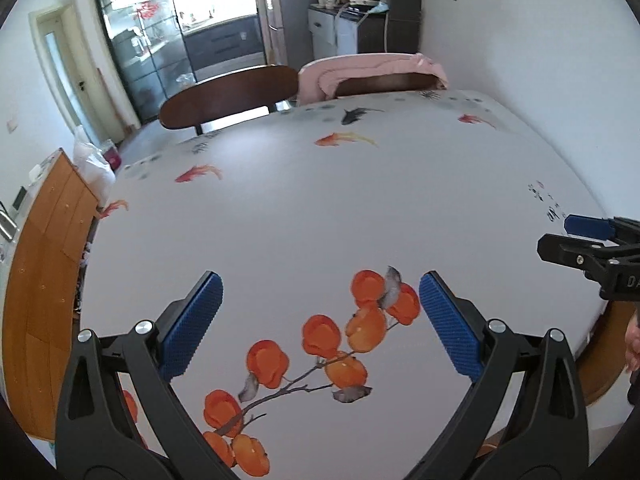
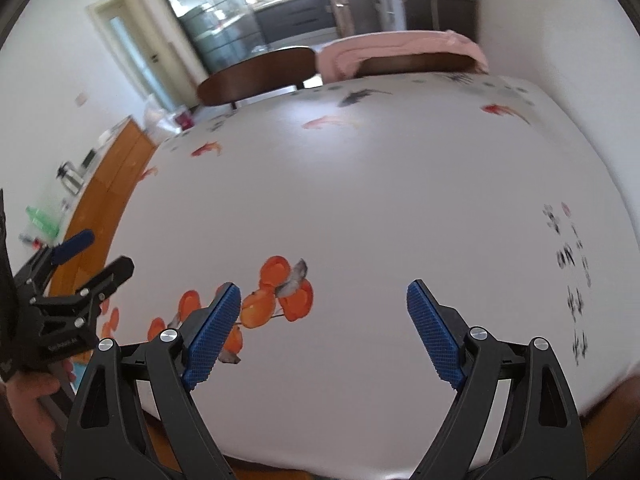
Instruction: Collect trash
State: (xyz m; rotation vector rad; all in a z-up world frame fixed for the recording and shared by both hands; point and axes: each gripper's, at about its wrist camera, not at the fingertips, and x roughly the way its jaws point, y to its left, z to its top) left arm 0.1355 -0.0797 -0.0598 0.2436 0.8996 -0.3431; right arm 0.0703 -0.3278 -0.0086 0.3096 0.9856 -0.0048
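Both tongs hang tilted down over the near part of the counter (image 1: 360, 208), a white-clothed top printed with goldfish and a branch of orange fruit (image 1: 340, 344). The left tongs (image 1: 320, 312) stand released, blue pads wide apart with only the printed fruit under the gap. The right tongs (image 2: 324, 320) are likewise spread wide and grasp nothing; their left pad lies over the end of the fruit print, the rest of the gap over plain cloth.

In the left wrist view the right tongs (image 1: 576, 240) show at the counter's right edge; in the right wrist view the left tongs (image 2: 84, 264) sit at the left edge, a hand (image 2: 28, 404) below them.

No trash shows anywhere on the cloth in either view, so where the task's thing lies cannot be told.

The whole middle of the counter is open cloth. Along the far edge stand two dark chair backs (image 1: 232, 92), one draped in pink cloth (image 1: 372, 68). A white wall runs close beside the right edge. Off the left edge stands a wooden sideboard (image 1: 44, 280).
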